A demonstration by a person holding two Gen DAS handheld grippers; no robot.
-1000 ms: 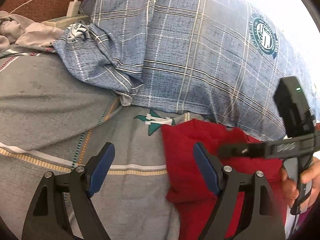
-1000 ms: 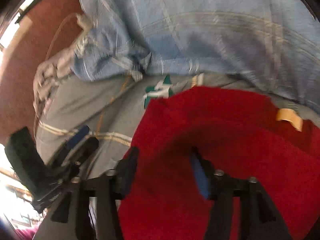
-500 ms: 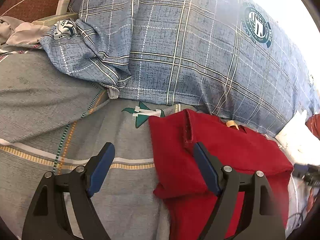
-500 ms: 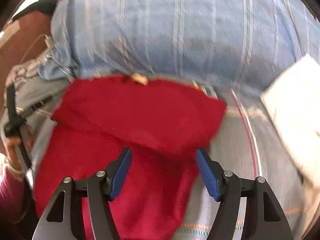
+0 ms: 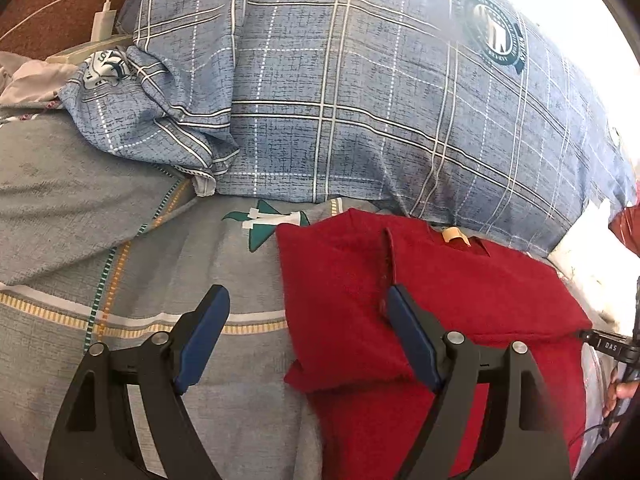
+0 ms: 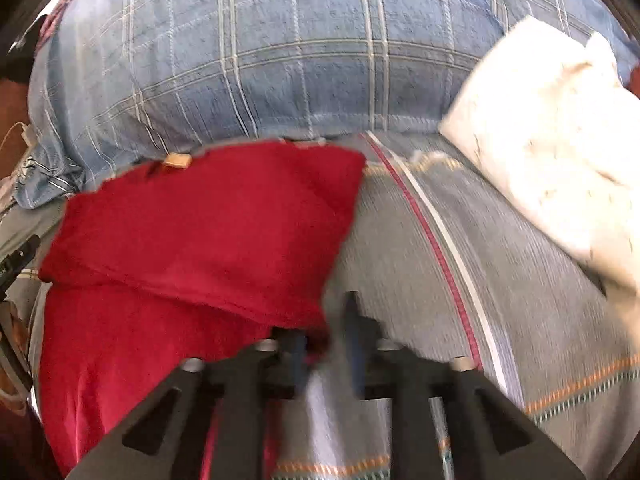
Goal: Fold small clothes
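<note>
While the gray striped bedsheet [image 6: 500, 280] under the blue plaid pillow [image 6: 280, 60] carries the half-folded red garment [image 6: 208, 232], I keep my left gripper [image 5: 308, 336] wide open and empty over its left edge. My right gripper [image 6: 324, 344] is closing at the lower right corner of the fold; blur hides whether cloth is pinched, so I should catch both layers squarely.

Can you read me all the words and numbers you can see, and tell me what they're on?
"DAS": white letters on the black right gripper at the picture's edge.
Round dark-green badge on the blue checked pillow: letters too small to read.
Small tan label on the folded red garment: no readable text.
</note>
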